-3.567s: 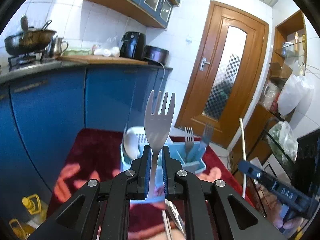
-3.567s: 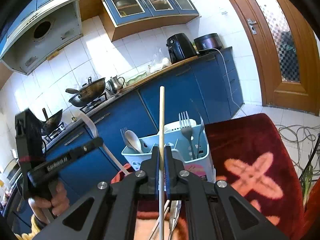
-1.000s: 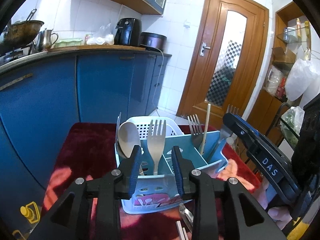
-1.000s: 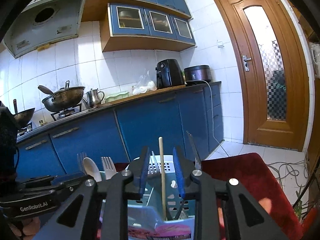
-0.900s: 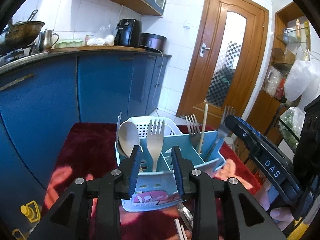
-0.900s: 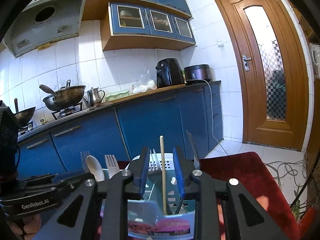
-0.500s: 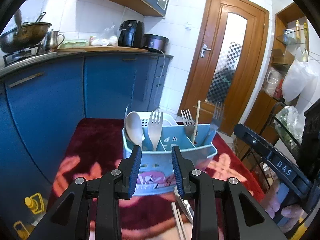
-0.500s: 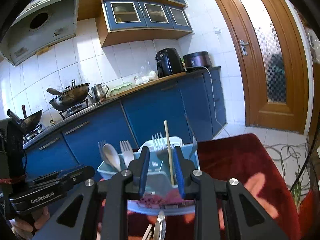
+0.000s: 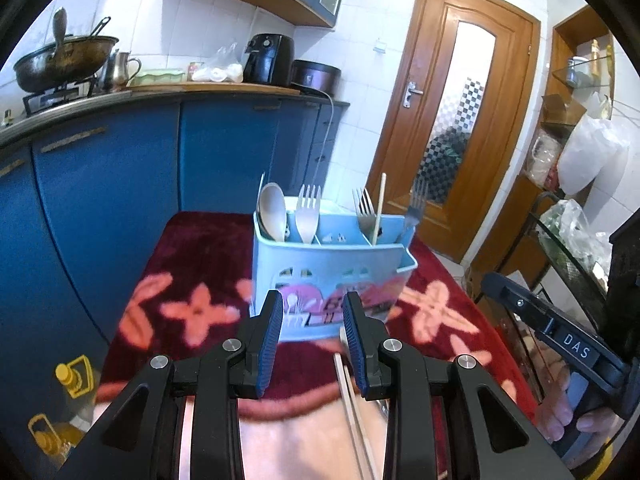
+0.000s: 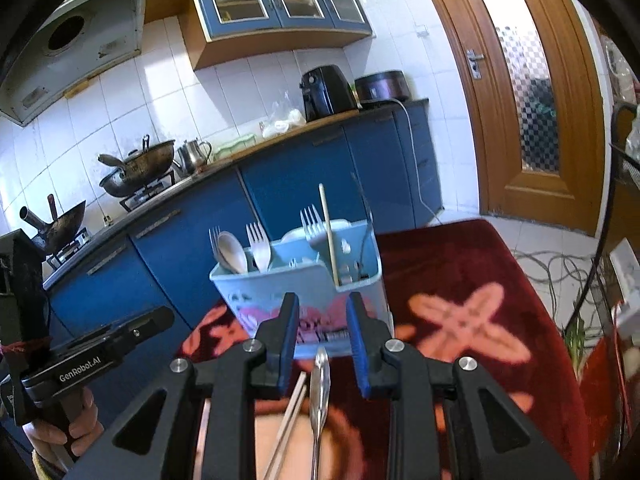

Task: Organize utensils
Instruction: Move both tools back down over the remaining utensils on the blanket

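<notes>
**Two empty grippers between placements at the cutlery caddy**

Two tools face the light-blue cutlery caddy [image 9: 328, 276], which stands on a red floral blanket [image 9: 188, 312]. The left gripper [image 9: 312, 340] and the right gripper [image 10: 322, 340] both have their jaws spread with nothing between them. In the caddy stand a pale spoon [image 9: 273, 212] and a pale fork [image 9: 308, 216] on its left side, and a metal fork [image 9: 364, 212] and a single chopstick [image 9: 378, 208] on its right. Unsorted pieces lie just in front of the caddy — a pair of chopsticks [image 10: 289, 416] and a metal utensil [image 10: 320, 392] whose type cannot be told. The step in hand appears to be the return for another piece. The next move probably calls for lowering one gripper over these — closing on a single thin shaft, not two.
</notes>
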`<action>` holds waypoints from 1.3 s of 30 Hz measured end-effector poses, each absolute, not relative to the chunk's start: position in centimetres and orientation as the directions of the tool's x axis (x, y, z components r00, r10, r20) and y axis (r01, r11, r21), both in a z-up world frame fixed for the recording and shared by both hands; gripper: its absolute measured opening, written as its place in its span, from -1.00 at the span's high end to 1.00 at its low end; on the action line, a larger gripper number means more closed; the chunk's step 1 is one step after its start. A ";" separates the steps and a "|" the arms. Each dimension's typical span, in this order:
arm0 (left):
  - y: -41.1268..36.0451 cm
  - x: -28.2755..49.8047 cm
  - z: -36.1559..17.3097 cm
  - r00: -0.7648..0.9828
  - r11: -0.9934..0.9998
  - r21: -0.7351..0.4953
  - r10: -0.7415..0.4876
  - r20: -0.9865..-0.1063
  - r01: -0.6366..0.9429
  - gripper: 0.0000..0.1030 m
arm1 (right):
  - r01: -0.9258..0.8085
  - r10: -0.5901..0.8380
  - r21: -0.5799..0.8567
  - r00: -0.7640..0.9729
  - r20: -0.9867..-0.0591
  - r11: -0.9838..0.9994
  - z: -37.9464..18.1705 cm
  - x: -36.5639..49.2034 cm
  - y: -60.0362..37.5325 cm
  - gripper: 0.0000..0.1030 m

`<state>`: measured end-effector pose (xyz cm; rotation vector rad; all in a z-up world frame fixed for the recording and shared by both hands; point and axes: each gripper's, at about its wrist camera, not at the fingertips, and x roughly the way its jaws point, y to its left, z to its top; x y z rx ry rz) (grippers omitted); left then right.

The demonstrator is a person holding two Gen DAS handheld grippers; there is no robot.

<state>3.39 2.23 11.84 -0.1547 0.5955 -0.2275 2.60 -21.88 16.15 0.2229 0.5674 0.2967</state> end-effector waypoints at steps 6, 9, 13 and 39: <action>2.5 1.9 10.9 0.786 0.964 -0.215 -0.254 -0.563 0.157 0.38 | -0.173 0.320 0.301 0.768 -0.555 0.938 14.7 0.9 -22.4 0.47; 2.6 1.3 10.2 0.774 0.963 -0.223 -0.255 -0.579 0.150 0.38 | -0.149 0.323 0.324 0.738 -0.592 0.934 13.6 0.3 -22.9 0.47; 2.8 1.0 9.2 0.759 0.965 -0.225 -0.248 -0.602 0.136 0.38 | -0.098 0.318 0.353 0.695 -0.645 0.930 11.9 -0.2 -23.9 0.47; 3.1 0.2 4.9 0.687 0.963 -0.252 -0.249 -0.683 0.098 0.38 | -0.181 0.209 0.139 0.467 -0.859 0.974 8.0 -5.4 -23.6 0.47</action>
